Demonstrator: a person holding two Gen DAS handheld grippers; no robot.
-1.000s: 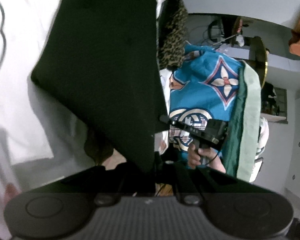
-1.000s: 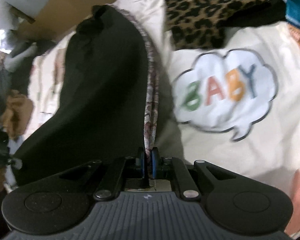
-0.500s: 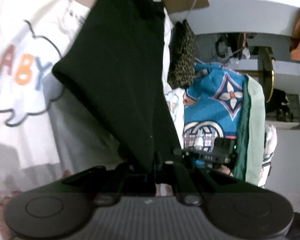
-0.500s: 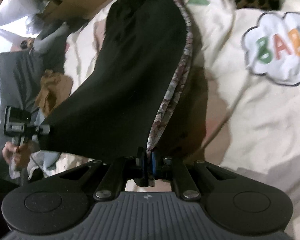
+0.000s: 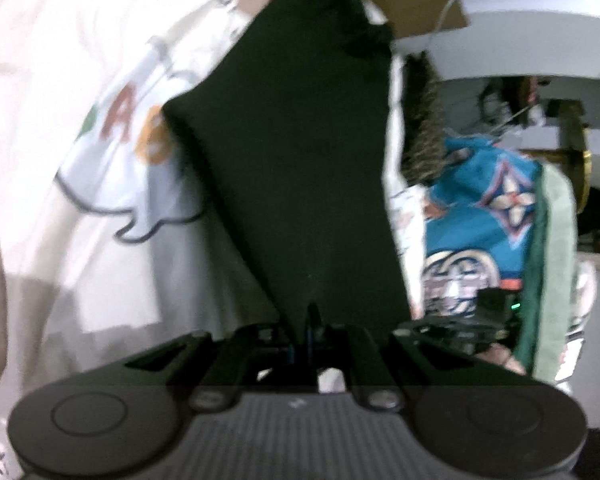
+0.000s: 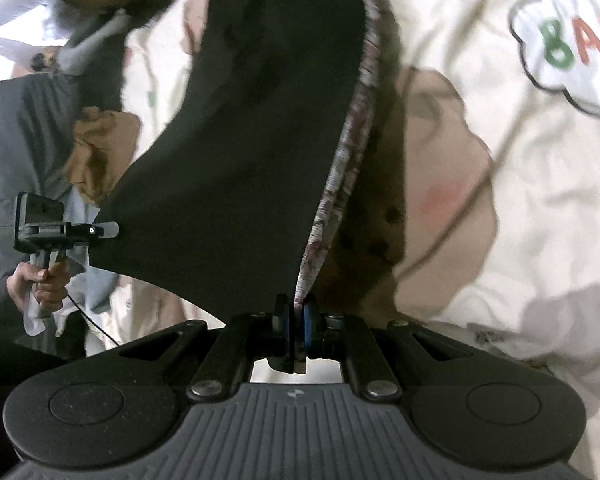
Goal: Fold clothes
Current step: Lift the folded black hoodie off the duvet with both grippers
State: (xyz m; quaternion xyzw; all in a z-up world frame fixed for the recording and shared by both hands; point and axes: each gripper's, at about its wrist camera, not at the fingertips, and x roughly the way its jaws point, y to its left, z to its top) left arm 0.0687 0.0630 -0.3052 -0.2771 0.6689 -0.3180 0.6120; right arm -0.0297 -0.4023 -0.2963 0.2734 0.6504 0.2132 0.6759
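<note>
A black garment [image 5: 300, 160] hangs stretched between both grippers above a cream bedspread [image 5: 40, 80]. My left gripper [image 5: 306, 320] is shut on one bottom corner of it. My right gripper [image 6: 296, 312] is shut on the other corner, pinching a patterned pink-grey hem [image 6: 352, 128] that runs along the black garment [image 6: 252, 140]. In the right wrist view the left gripper [image 6: 108, 230] shows at the cloth's left corner, held by a hand [image 6: 40, 280]. In the left wrist view the right gripper's body [image 5: 480, 320] sits low at the right.
The bedspread carries a white cloud patch with coloured letters [image 6: 568, 40]. A leopard-print garment [image 5: 420, 128] and a blue patterned cloth [image 5: 492, 208] with a green one [image 5: 552, 260] lie to the right in the left wrist view. A brown garment [image 6: 96, 148] lies at the left in the right wrist view.
Both grippers have lifted and drawn back with the black garment. It now hangs longer and narrower in both views, and the cloud patch has slid toward the frame edges.
</note>
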